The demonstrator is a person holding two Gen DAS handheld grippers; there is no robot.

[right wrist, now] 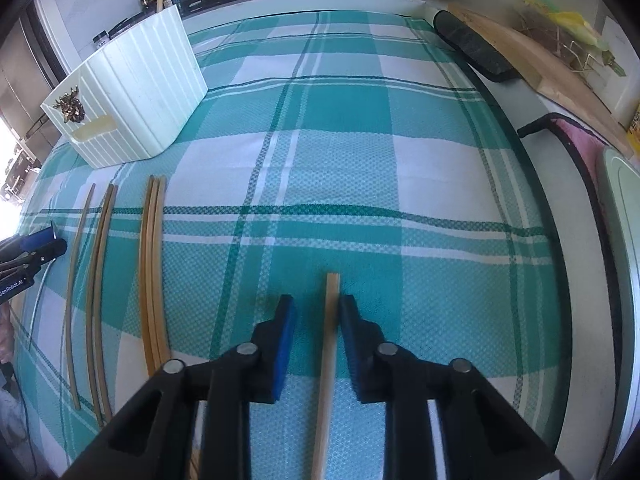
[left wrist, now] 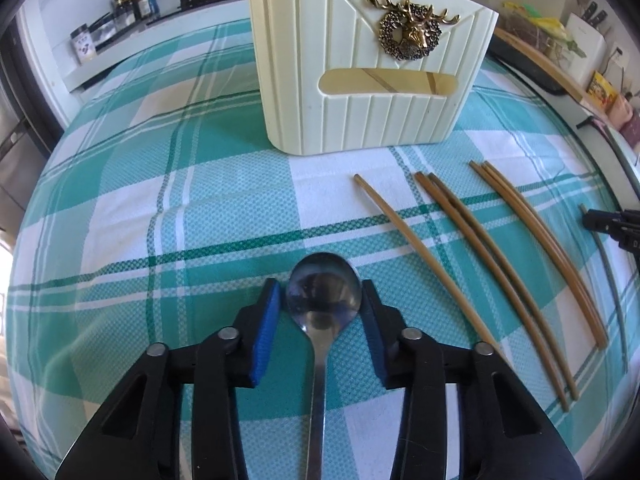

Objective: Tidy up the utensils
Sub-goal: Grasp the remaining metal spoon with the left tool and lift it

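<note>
The left claw (left wrist: 323, 284) sits low over the table (left wrist: 168, 184), which is covered by a green-and-white plaid cloth. Its blue pads (left wrist: 267, 328) flank the bowl of a metal spoon (left wrist: 323, 292), touching or nearly touching it on both sides; whether they truly grip it cannot be told. The spoon's handle runs back under the claw. A cream utensil holder (left wrist: 360, 80) with a gold deer emblem (left wrist: 410, 28) stands upright toward the far edge. Between it and the near edge lie 5 brown chopsticks (left wrist: 492, 280): 1 single and 2 pairs. The right claw (right wrist: 318, 300) is narrowly open around a pale chopstick (right wrist: 329, 344), which lies against its right pad, apart from the left one.
</note>
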